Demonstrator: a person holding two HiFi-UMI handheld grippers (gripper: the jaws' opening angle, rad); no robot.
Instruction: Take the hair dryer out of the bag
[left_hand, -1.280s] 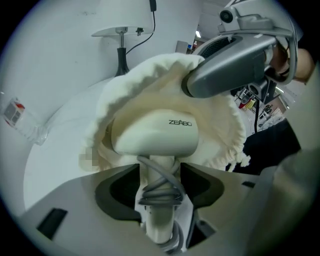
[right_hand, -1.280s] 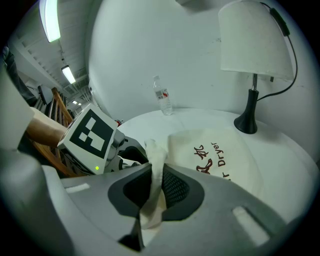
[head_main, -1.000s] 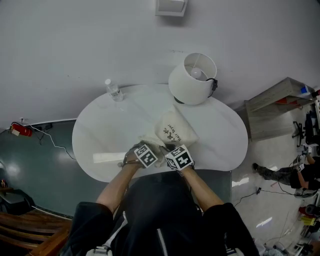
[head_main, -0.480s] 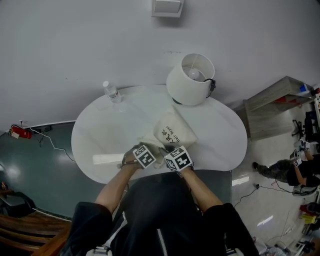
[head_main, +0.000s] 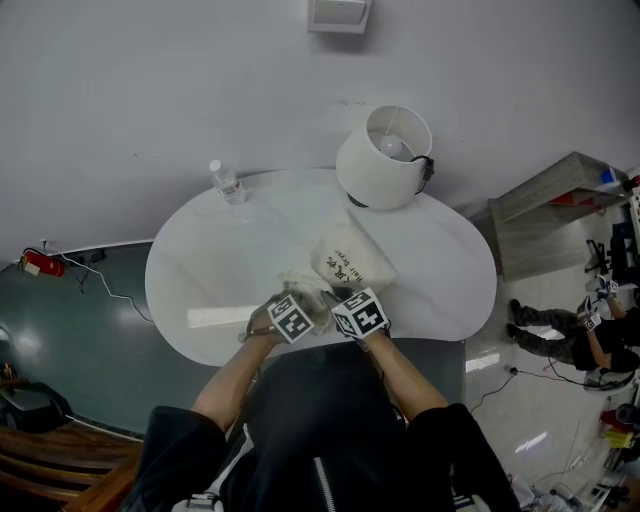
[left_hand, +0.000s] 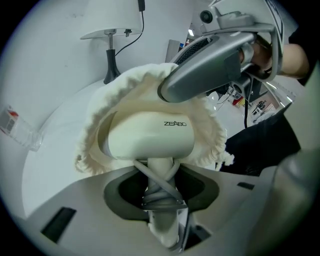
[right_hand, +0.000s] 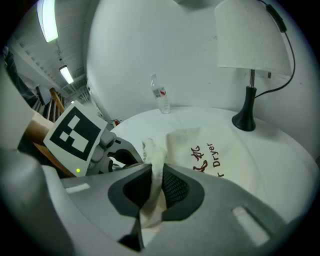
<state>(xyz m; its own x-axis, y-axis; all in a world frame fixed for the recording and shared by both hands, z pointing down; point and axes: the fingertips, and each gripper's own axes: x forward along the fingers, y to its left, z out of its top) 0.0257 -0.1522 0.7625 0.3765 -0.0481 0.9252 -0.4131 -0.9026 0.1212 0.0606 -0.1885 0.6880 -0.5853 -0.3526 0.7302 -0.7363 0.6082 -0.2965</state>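
On the white tabletop (head_main: 200, 280) the bag (head_main: 352, 262) is laid. The hair dryer (left_hand: 150, 137) is not out yet: its body is seen in the bag's open mouth. Its handle is being closed on by the left gripper (left_hand: 162, 220), while the bag's rim is pinched by the right gripper (right_hand: 150, 200). Since a second ago, nothing else is moved.
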